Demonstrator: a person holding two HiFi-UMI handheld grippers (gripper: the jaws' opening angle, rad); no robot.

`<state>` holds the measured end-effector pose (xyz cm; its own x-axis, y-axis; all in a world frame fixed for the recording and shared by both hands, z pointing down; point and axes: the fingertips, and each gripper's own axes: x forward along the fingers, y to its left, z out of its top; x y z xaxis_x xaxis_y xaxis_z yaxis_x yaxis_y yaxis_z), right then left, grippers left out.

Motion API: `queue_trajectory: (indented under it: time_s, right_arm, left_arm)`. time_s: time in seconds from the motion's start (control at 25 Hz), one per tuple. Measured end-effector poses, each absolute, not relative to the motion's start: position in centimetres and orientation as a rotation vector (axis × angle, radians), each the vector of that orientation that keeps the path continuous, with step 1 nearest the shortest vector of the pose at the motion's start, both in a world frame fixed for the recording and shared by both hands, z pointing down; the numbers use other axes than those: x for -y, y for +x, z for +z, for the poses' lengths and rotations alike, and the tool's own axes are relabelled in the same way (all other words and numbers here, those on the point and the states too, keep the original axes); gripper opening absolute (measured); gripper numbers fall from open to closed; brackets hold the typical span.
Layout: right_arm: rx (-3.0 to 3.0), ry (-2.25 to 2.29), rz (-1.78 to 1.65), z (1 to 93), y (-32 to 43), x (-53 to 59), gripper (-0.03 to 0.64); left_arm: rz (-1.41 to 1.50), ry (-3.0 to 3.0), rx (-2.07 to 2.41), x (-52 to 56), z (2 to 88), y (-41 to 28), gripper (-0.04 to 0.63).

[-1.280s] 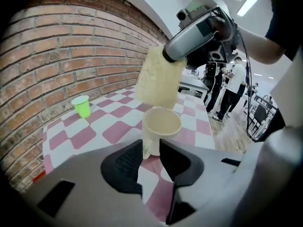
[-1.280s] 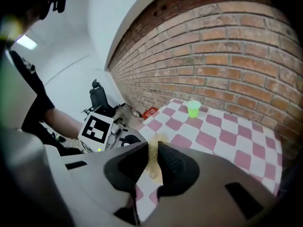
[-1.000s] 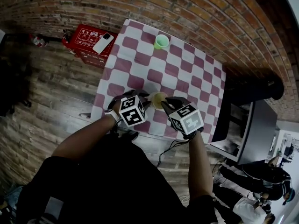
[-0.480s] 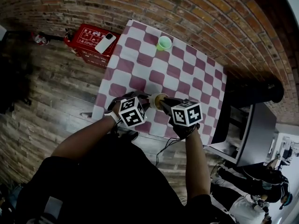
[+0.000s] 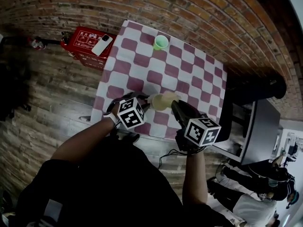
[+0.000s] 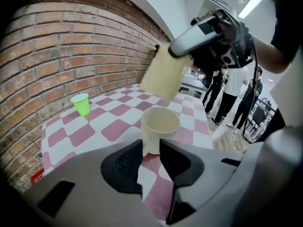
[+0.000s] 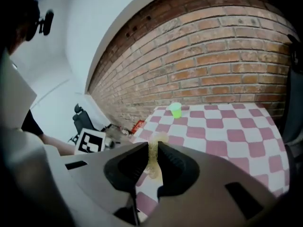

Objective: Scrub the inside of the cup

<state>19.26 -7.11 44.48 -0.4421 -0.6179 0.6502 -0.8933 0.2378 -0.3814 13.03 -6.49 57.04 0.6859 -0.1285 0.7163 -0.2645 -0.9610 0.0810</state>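
Note:
A cream cup (image 6: 161, 126) stands upright on the pink-and-white checked table (image 5: 189, 70), right at the tips of my left gripper (image 6: 150, 148). The jaws stand nearly together against the cup's near side, and what they pinch is hidden. My right gripper (image 7: 152, 162) is shut on a yellow sponge (image 7: 154, 163). In the left gripper view the sponge (image 6: 163, 77) hangs in the air just above the cup, clear of its rim. In the head view the sponge (image 5: 161, 100) covers most of the cup, between the left gripper (image 5: 143, 104) and right gripper (image 5: 174, 104).
A green cup (image 5: 161, 42) stands at the table's far edge by the brick wall. A red crate (image 5: 87, 44) with a phone (image 5: 102, 44) on it sits on the floor at the left. People stand beyond the table's right side (image 6: 232, 93).
My right gripper has pulled back toward me and lifted the sponge up out of the cup. The left gripper and the cup have stayed put.

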Motion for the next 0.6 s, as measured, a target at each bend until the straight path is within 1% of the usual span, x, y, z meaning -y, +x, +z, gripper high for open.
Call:
queue_trajectory:
  time_s: [0.24, 0.36, 0.48, 0.6]
  right_arm:
    - [1.905, 1.298, 0.961, 51.6, 17.7, 7.0, 0.072]
    - [1.814, 1.346, 1.035, 55.6, 18.3, 7.3, 0.072]
    - [1.796, 1.398, 1.124, 56.8, 17.9, 7.8, 0.072]
    - [1.856, 1.5, 1.228, 55.2, 17.8, 8.2, 0.072]
  left_arm:
    - [1.139, 2.719, 0.311, 6.5, 57.0, 13.1, 0.12]
    - [1.136, 2.717, 0.315, 6.5, 57.0, 13.1, 0.12]
    - [1.136, 2.715, 0.315, 6.5, 57.1, 13.1, 0.12]
    - [1.136, 2.714, 0.312, 6.5, 57.0, 13.1, 0.12]
